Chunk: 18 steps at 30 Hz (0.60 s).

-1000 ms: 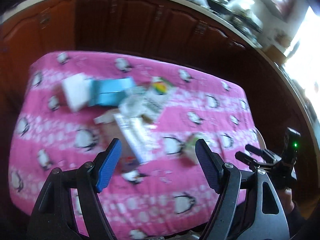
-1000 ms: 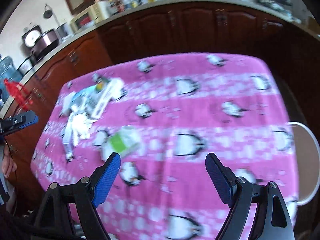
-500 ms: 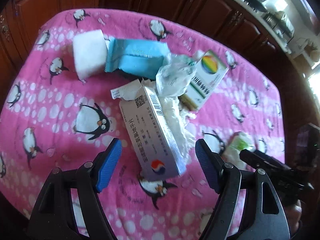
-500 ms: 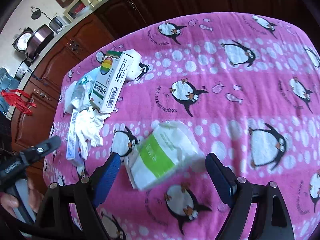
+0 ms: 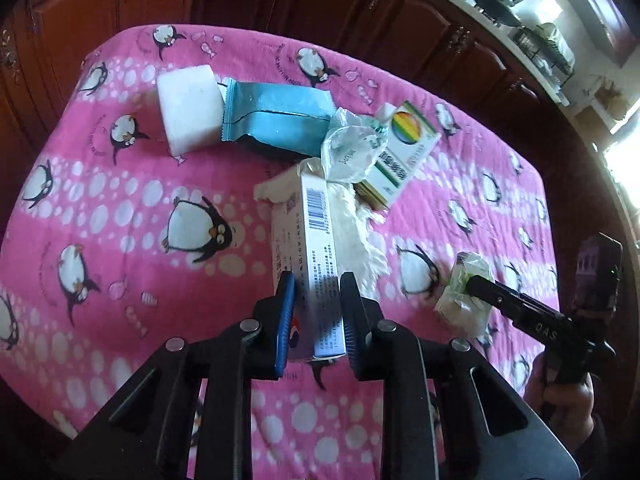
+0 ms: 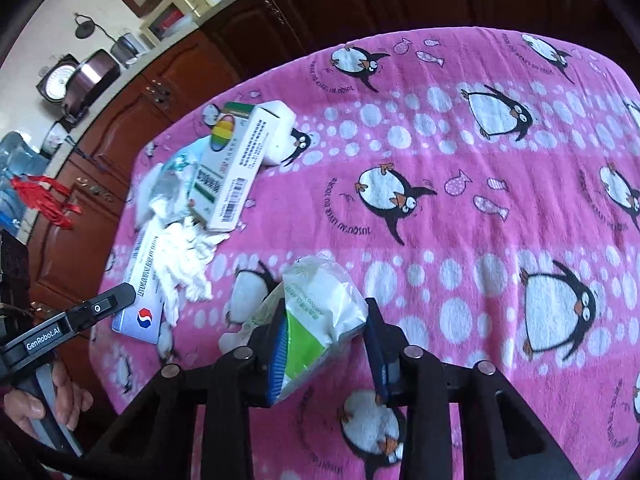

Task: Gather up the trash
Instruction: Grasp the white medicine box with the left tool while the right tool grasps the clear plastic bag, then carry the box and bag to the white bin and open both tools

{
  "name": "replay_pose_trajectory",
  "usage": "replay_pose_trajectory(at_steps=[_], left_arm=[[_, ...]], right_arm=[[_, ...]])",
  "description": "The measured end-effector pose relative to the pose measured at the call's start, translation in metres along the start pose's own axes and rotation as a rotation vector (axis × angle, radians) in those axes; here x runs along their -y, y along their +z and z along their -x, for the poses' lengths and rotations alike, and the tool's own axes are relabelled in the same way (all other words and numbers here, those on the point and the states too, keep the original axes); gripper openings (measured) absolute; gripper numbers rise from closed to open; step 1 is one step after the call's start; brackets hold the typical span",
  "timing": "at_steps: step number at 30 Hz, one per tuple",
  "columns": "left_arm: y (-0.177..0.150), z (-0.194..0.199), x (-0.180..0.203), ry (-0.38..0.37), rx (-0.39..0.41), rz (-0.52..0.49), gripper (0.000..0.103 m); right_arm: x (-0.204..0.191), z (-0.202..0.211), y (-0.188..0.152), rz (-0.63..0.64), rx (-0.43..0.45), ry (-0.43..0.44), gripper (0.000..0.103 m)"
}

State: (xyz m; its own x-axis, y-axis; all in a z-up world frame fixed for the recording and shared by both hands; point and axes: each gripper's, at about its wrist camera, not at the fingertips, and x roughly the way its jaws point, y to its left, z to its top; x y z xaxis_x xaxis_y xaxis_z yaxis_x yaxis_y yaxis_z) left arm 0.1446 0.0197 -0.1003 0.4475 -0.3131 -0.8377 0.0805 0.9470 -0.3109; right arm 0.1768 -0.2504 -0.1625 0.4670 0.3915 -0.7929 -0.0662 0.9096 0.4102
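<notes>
Left gripper (image 5: 314,312): jaws just closed, now clamped on the near end of the long white carton (image 5: 310,264) lying on the worktop (image 5: 120,216) under the pink penguin cloth, crumpled tissue (image 5: 356,232) touching its right side. Right gripper (image 6: 326,354): jaws just closed too, pinching the green-and-white tissue pack (image 6: 320,312), soft wrapper bulging between the blue pads. Best bet for the step: lift both straight up, slow, carton kept level since held at one end only and likely to swing; check the tissue doesn't drag along. Soft pack could slip, so firm squeeze before moving off. Left on the worktop, further back: white block (image 5: 188,108), blue pouch (image 5: 276,116), clear crumpled wrapper (image 5: 352,152), rainbow-logo box (image 5: 400,156). Readable text: "GenRobot.AI" on the left gripper body in the right view, "DAS" on the right one in the left view; barcode on the carton, other print too small to read.
</notes>
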Motion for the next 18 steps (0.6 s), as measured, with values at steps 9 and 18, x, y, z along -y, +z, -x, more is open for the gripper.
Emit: replay_pose_trajectory(at_steps=[9, 18], left_arm=[[-0.020, 0.038, 0.053, -0.123, 0.039, -0.091, 0.019], [-0.021, 0.024, 0.149, -0.220, 0.022, -0.263, 0.018]], right_arm=[[0.021, 0.067, -0.016, 0.010, 0.101, -0.009, 0.030], [0.073, 0.133, -0.027, -0.052, 0.204, -0.109, 0.030]])
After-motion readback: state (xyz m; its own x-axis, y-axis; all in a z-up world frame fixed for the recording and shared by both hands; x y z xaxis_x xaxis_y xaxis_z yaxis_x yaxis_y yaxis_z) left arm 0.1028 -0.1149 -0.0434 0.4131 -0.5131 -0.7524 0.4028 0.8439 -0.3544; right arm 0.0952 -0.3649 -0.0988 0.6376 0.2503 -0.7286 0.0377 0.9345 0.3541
